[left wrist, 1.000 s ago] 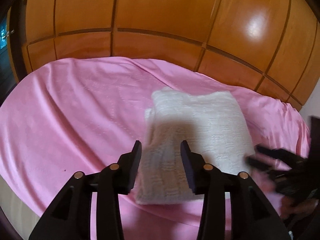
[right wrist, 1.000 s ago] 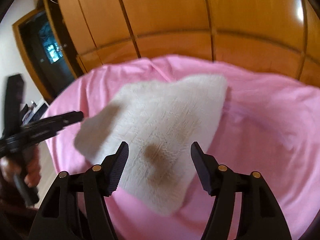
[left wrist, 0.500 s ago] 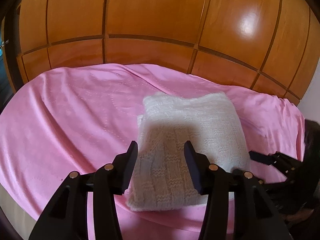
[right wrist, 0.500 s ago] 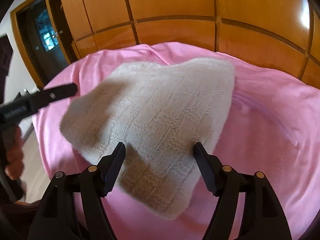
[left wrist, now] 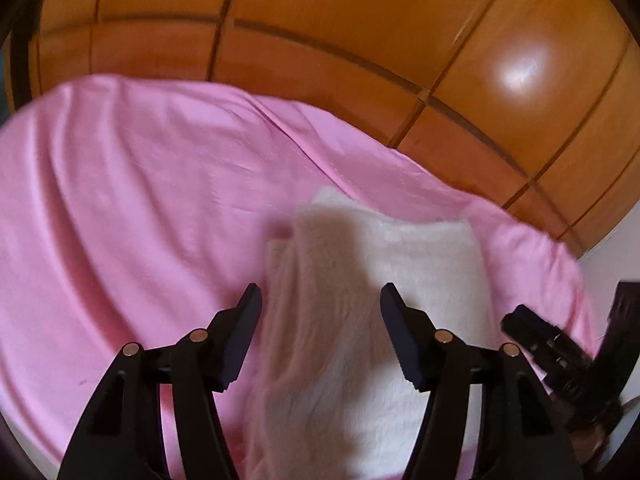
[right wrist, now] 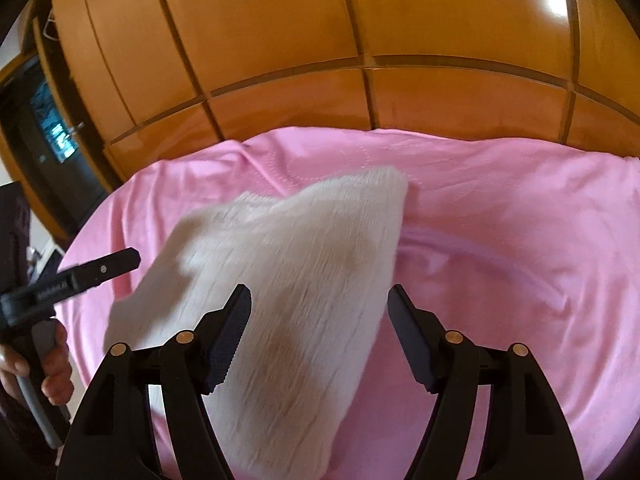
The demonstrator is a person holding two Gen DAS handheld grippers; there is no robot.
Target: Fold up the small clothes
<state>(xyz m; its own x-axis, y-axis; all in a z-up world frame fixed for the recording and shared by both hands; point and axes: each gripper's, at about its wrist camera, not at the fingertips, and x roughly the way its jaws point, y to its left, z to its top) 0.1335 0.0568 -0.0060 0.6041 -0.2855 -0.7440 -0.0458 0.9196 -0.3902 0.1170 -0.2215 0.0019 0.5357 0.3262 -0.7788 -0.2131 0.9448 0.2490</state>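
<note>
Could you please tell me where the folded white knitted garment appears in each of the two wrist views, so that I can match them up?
Left wrist view: the white knitted garment lies right of centre, running down to the bottom edge.
Right wrist view: the white knitted garment lies centre-left, running diagonally to the bottom edge.
Shared landmark: the pink sheet beneath it, with the wooden wardrobe doors behind.

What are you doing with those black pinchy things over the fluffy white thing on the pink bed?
A person is folding small clothes with a two-finger gripper in each hand. A white knitted garment lies folded on the pink sheet, in front of a wooden wardrobe. The left gripper is open above it, its jaws having just been opening, with nothing pinched. The right gripper is open too and holds nothing. So the garment has been let go and lies loose on the sheet.
</note>
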